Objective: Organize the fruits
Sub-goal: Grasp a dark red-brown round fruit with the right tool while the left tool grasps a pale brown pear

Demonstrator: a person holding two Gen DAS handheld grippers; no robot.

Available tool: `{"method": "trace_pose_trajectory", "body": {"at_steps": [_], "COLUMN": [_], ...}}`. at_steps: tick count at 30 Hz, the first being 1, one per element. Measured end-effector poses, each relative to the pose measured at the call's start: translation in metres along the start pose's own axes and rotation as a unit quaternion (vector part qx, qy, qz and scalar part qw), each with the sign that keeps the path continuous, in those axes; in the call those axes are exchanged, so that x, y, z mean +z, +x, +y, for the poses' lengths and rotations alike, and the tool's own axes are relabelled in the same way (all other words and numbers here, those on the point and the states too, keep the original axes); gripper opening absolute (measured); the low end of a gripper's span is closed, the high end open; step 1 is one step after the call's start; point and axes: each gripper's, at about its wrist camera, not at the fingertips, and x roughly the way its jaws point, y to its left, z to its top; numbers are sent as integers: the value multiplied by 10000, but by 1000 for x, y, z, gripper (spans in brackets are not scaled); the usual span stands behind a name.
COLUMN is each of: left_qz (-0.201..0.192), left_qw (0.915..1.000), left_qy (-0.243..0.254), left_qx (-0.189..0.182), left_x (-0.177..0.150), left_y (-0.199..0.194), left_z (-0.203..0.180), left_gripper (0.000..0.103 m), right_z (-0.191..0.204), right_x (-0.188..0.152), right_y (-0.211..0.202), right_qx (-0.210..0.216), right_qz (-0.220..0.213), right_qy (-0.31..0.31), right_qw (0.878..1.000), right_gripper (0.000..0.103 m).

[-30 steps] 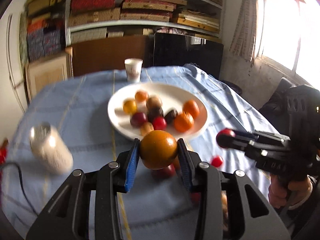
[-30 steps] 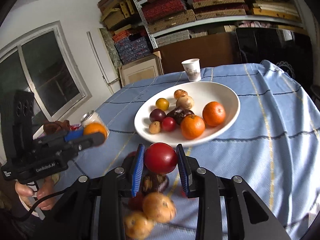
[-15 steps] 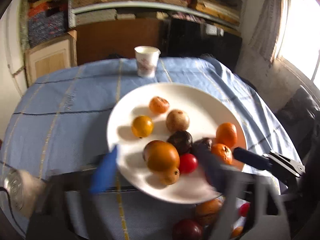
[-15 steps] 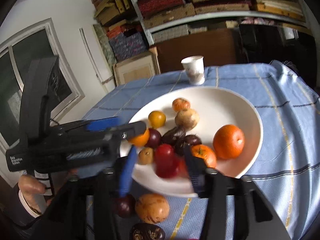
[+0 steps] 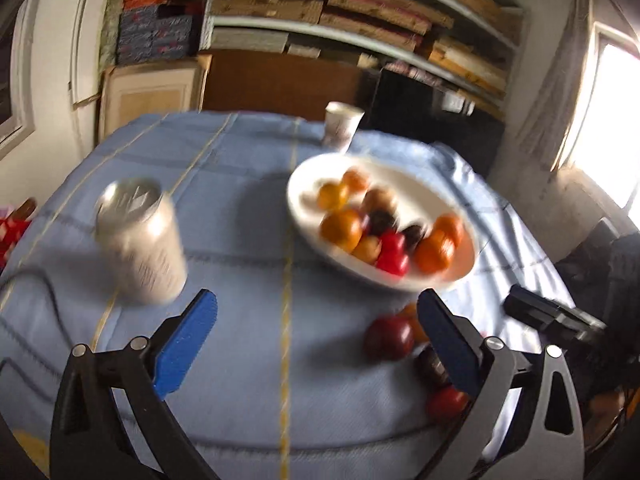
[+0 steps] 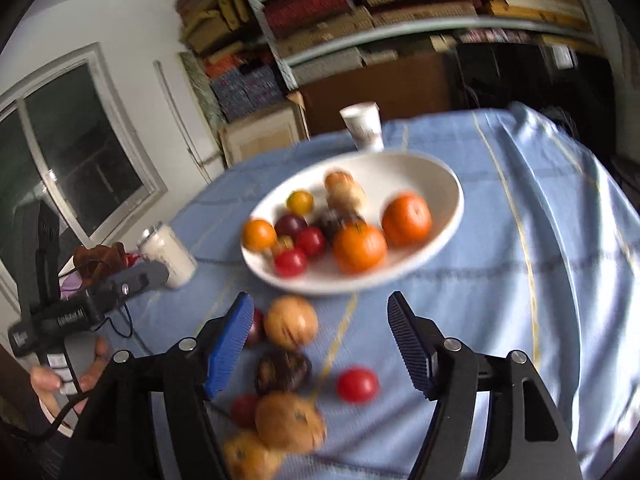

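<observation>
A white plate on the blue tablecloth holds several fruits: oranges, red and dark plums, small yellow ones. It also shows in the left wrist view. My right gripper is open and empty above loose fruit on the cloth: a tan fruit, a dark one, a red one. My left gripper is open and empty over bare cloth, left of a dark red fruit.
A white can stands on the cloth at the left. A paper cup stands behind the plate. Shelves with stacked boxes line the back wall. A cable lies by the can.
Both grippers let go of their fruit, the orange and the red one, into the plate, opened wide and pulled back toward the near side of the table.
</observation>
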Motion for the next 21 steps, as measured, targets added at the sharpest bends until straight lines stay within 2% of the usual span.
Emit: {"method": "trace_pose_trajectory", "body": {"at_steps": [2,4,7,11,16,20,21], "left_qz": [90,-3,-4,49,44,69,73], "left_qw": [9999,9999,10000,9999,10000,10000,10000], "left_qy": [49,36,74,112,67,26,9], "left_qx": [66,111,33,86,46,23,4], "left_x": [-7,-10,-13,-15,-14,-14,-14], "left_y": [-3,-8,-13,-14,-16,-18,-18], "left_z": [1,2,1,-1,-1,0,0], "left_gripper": [98,98,98,98,98,98,98], "right_z": [-4,-6,2,12,18,28,32], "right_x": [-4,-6,-8,-18,-35,-59,-64], "right_y": [0,-2,-9,-12,-14,-20,-21], "right_qx": [19,-44,-13,459,804,1518,1582], "right_qz": [101,91,68,402,900,1533,1637], "right_qy": [117,133,-190,-296,-453,-750,-870], "right_qw": [9999,9999,9998,9977,9917,9736,9699], "right_gripper": [70,70,70,70,70,70,70]}}
